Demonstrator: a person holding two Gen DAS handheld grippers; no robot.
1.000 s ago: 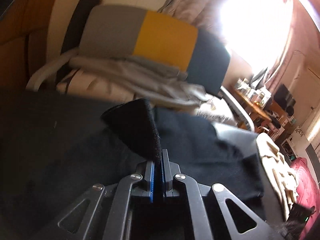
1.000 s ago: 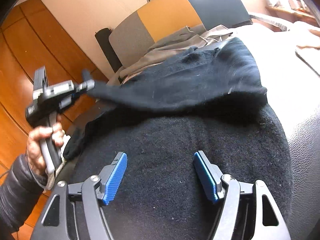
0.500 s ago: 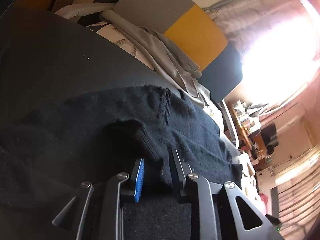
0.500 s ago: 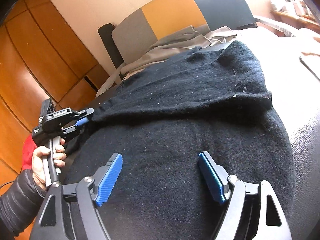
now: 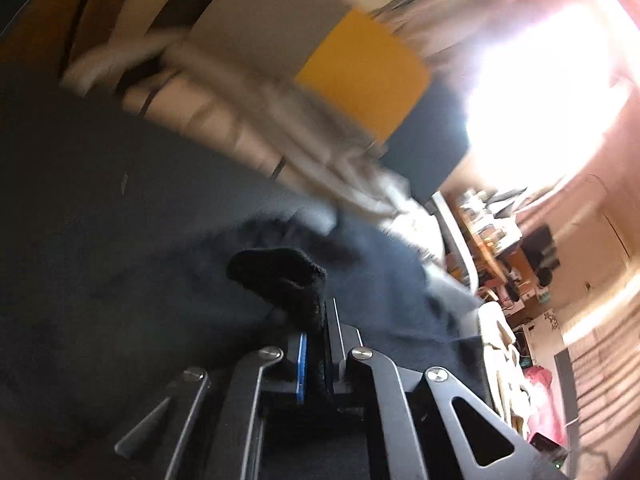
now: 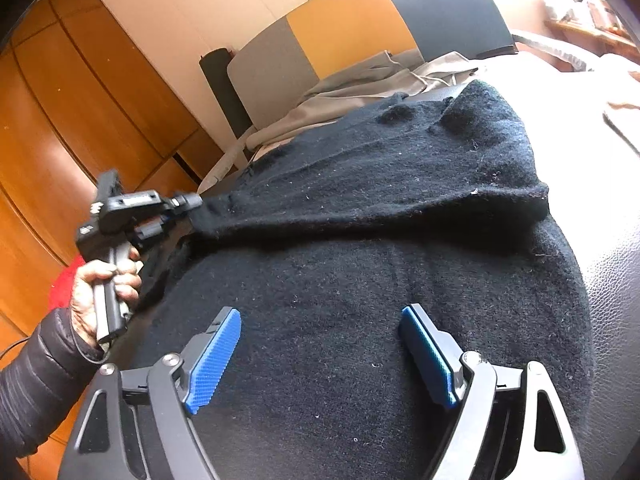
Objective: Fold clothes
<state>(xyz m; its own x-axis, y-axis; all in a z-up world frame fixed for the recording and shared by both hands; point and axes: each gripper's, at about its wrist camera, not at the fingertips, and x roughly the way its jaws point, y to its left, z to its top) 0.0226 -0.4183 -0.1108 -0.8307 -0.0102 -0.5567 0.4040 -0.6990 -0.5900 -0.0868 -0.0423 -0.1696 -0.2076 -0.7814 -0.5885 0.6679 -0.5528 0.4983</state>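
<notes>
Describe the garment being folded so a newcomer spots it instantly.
Start at the grey, yellow and dark blue headboard. Below it lie rumpled beige clothes; in front spreads the black knit sweater, the only dark, fuzzy piece, with one end pinched in the left tongs.

Our left gripper (image 5: pixel 316 344) is clamped tight on a fold of the black sweater (image 6: pixel 360 280), our left hand (image 6: pixel 105 285) wrapped round its handle, dark puffer sleeve (image 6: pixel 38 376) showing. Our right gripper (image 6: pixel 320 350) hovers over the knit, jaws opening wide, pads (image 6: pixel 214 360) gripping nothing
</notes>
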